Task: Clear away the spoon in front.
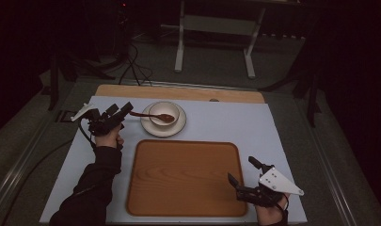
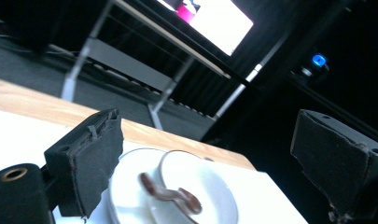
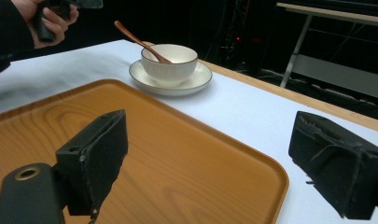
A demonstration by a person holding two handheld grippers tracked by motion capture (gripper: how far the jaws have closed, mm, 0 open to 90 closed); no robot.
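A white bowl (image 1: 163,113) stands on a white saucer (image 1: 153,127) at the back of the table, with a brown wooden spoon (image 1: 153,115) resting in it, handle pointing left. My left gripper (image 1: 124,112) hovers just left of the saucer, open, its jaws wide apart and the spoon handle (image 2: 170,192) ahead between them. A wooden tray (image 1: 183,176) lies bare in the middle. My right gripper (image 1: 243,170) is open at the tray's right edge, holding nothing. The bowl (image 3: 169,63), spoon (image 3: 140,42) and tray (image 3: 177,158) appear in the right gripper view.
A pale blue mat (image 1: 254,127) covers the table, with a wooden strip (image 1: 178,92) along its far edge. Behind it stands a white-legged table frame (image 1: 214,42), and cables (image 1: 131,66) lie on the floor. A bright screen (image 2: 214,18) glows in the background.
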